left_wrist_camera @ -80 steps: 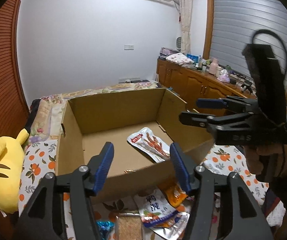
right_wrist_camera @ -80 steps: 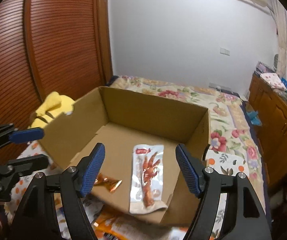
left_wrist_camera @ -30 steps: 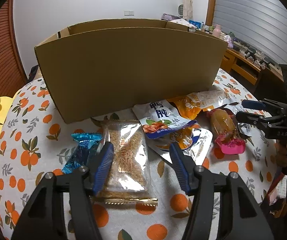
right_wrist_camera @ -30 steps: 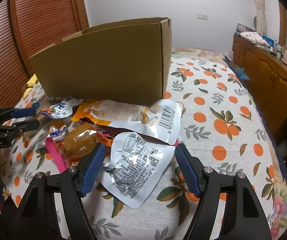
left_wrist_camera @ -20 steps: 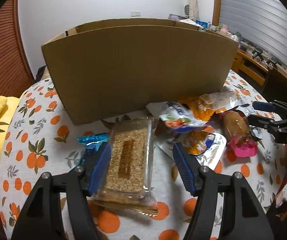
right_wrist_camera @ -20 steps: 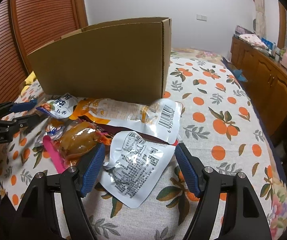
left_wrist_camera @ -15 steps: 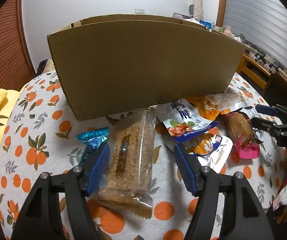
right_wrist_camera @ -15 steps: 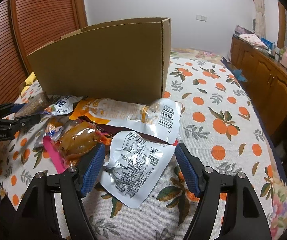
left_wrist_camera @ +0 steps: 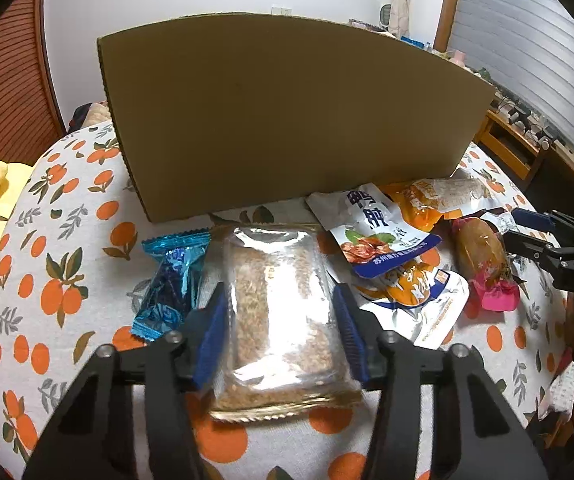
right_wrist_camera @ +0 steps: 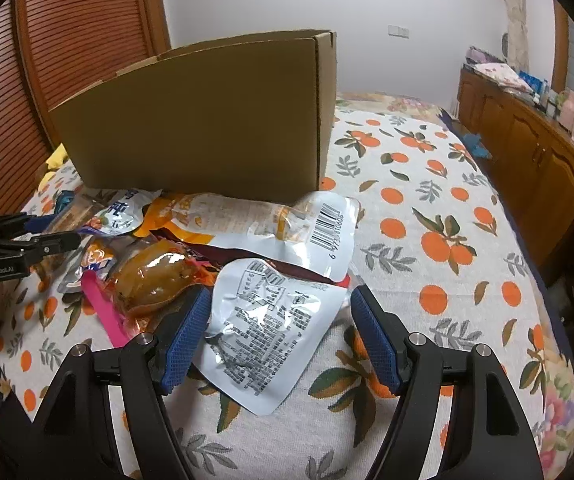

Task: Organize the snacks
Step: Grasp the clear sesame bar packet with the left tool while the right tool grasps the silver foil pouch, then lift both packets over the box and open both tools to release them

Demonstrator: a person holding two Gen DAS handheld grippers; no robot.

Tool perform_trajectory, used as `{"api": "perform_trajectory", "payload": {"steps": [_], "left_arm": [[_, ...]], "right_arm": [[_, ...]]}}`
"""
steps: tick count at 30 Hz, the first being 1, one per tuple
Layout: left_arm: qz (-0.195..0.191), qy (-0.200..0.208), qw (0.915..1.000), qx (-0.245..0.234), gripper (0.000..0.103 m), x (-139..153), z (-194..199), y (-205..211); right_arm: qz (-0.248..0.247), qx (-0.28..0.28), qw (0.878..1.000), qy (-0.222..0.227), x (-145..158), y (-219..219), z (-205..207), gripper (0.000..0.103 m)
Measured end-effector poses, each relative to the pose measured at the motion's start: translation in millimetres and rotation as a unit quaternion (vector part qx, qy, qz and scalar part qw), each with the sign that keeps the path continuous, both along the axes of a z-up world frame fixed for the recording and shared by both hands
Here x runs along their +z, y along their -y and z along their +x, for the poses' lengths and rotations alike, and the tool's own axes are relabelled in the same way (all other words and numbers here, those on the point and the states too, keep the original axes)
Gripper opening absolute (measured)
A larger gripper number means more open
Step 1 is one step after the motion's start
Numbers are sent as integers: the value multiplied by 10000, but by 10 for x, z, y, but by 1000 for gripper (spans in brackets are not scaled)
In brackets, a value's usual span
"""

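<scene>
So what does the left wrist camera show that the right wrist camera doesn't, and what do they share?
Only the left wrist view shows the clear sesame bar packet pinched between the left gripper pads, whose jaws have just been closing, with the blue candy wrapper beside it. Only the right wrist view shows the white pouch with printed text lying between the open right gripper jaws, untouched, and the barcode pouch. Both show the cardboard box, the orange-print cloth and the amber snack with pink end.
</scene>
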State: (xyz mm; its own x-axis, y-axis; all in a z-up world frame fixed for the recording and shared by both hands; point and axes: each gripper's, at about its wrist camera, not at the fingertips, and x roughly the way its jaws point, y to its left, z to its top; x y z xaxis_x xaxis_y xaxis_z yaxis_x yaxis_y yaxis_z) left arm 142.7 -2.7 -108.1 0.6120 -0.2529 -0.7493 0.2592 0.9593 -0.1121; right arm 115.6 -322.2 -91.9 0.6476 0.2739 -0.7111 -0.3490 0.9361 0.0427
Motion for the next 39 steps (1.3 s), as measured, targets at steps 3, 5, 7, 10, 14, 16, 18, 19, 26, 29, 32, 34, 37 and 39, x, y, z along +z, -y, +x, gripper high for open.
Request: {"api": "perform_trajectory", "payload": {"steps": [3, 5, 7, 10, 14, 16, 18, 19, 26, 29, 32, 34, 37, 39], "left_arm": [[-59, 43, 10000, 23, 46, -5, -46, -10], [-99, 76, 9999, 40, 46, 0, -68, -18], [-151, 141, 9998, 49, 46, 8, -100, -36], [-216, 249, 9995, 21, 46, 25, -136, -54], [-257, 364, 9990, -1, 46, 43, -161, -67], [-306, 406, 9987, -5, 46, 54, -158, -78], [-353, 421, 9985, 2, 46, 58, -160, -95], [-361, 423, 9985, 2, 46, 58, -160, -103], [-383, 462, 9982, -17, 46, 68, -174, -108], [-375, 462, 9982, -12, 46, 66, -174, -112], [-374, 473, 9982, -8, 46, 66, -178, -116], [-353, 486, 9982, -14, 46, 72, -183, -110], [-324, 500, 9982, -39, 46, 83, -189, -107], [-310, 507, 9982, -50, 46, 92, -193, -92]], "right_arm": [[44, 1, 9999, -150, -31, 27, 26, 73], [41, -13, 9998, -208, -43, 33, 36, 73], [13, -31, 9996, -272, -52, 25, 46, 73], [-103, -50, 9995, -287, -67, -5, 45, 73], [-392, 0, 9990, -227, -84, -56, -20, 68], [-436, 6, 9989, -199, -85, -47, -64, 63], [-470, -8, 9987, -174, -86, -24, -102, 59], [-451, -13, 9988, -170, -88, -9, -115, 57], [-343, 1, 9994, -92, -66, 55, -238, 51], [-372, -40, 9993, -16, -47, 91, -285, 49], [-234, -97, 9997, 43, -17, 178, -320, 48], [-166, -108, 9998, 82, 9, 209, -341, 48], [-111, -76, 9998, 141, 51, 220, -367, 48], [-52, -24, 9998, 186, 79, 209, -384, 47]]}}
